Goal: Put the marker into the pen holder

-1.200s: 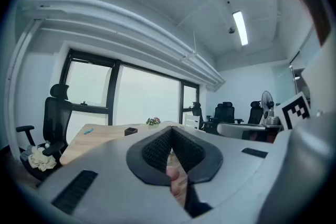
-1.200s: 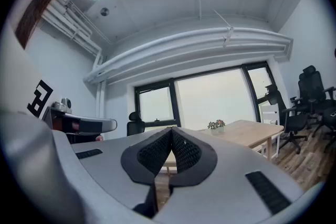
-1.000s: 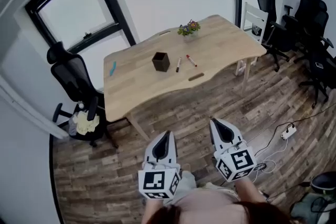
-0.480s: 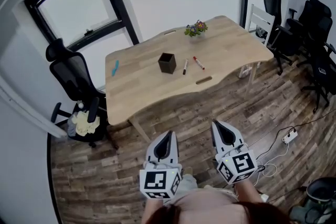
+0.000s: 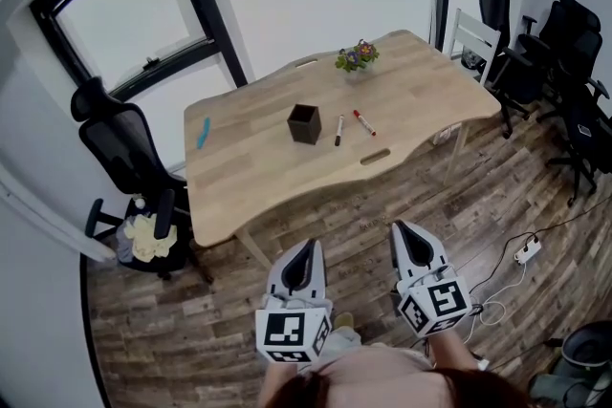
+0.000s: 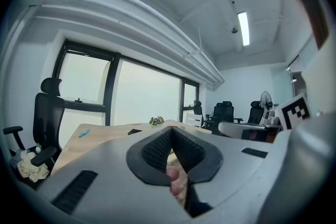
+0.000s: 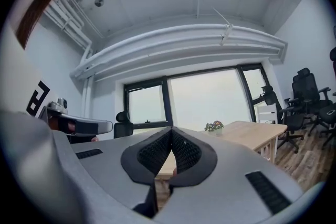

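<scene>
Head view: the table (image 5: 287,191) has drifted slightly nearer as the person closes in; black marker (image 5: 338,130) and red marker (image 5: 363,122) lie just beside the pen holder (image 5: 304,123), untouched; left gripper (image 5: 304,249) and right gripper (image 5: 407,235) hang well short of the pen holder, jaws pressed together, empty; it's all approach so far.

The light wooden table (image 5: 258,172) stands on a plank floor (image 5: 402,205). Near its middle sits a black square pen holder (image 5: 304,123). Just to its right lie a black marker (image 5: 338,130) and a red marker (image 5: 363,122), apart from each other. A small flower pot (image 5: 351,58) stands by the far edge, and a blue object (image 5: 203,132) lies near the left edge.
</scene>
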A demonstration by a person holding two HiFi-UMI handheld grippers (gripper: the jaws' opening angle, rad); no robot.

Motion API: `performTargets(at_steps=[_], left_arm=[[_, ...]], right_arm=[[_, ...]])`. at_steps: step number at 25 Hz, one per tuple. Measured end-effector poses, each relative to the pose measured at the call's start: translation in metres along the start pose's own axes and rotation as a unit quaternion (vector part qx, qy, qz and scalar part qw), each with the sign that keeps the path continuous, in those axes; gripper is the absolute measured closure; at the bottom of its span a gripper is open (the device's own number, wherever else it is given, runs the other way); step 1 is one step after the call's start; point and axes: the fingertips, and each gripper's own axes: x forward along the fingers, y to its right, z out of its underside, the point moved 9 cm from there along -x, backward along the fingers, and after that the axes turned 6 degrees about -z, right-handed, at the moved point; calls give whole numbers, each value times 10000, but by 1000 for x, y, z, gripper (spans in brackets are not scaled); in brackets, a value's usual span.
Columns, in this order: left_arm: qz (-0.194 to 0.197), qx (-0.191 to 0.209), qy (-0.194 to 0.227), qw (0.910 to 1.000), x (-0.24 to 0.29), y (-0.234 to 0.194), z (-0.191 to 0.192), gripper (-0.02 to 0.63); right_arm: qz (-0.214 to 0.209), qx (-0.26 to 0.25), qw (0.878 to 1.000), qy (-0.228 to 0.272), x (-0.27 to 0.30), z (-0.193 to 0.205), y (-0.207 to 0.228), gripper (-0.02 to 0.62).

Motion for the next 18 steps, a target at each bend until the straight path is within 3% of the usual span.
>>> performTargets(at_steps=[18], left_arm=[[653,137,-117,9977,75,-38,-6,604]], right_arm=[[363,91,9993,-37,69,6,18,595]])
